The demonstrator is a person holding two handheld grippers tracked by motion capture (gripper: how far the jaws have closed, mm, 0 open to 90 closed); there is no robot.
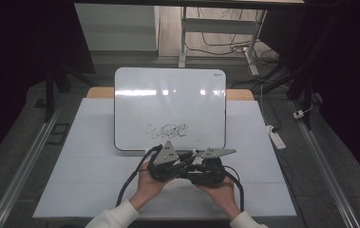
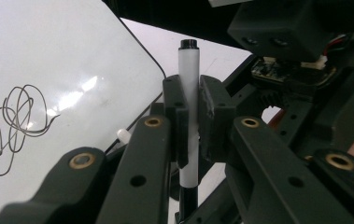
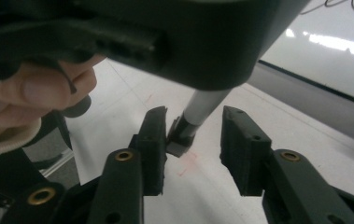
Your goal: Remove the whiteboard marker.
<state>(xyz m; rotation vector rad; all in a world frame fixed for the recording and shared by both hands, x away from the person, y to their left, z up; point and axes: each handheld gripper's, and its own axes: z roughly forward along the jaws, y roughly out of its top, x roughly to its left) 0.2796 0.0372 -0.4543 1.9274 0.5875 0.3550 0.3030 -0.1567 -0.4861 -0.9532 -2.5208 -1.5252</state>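
A white marker (image 2: 187,58) with a black end stands upright between the pads of my left gripper (image 2: 189,84), which is shut on its barrel. In the right gripper view the marker's black cap end (image 3: 180,135) sits between the jaws of my right gripper (image 3: 195,116). It rests against the left jaw, with a clear gap to the right one, so that gripper is open. Seen from the high view, both grippers meet nose to nose at the table's near edge, left gripper (image 1: 168,164) and right gripper (image 1: 206,171). A whiteboard (image 1: 170,95) with a black scribble (image 1: 168,129) lies just beyond them.
The whiteboard rests on a white tabletop (image 1: 87,175). A small white knob (image 2: 124,135) pokes out at the board's near edge. A power strip (image 1: 276,137) and cables lie on the floor to the right, and desk legs stand behind the table.
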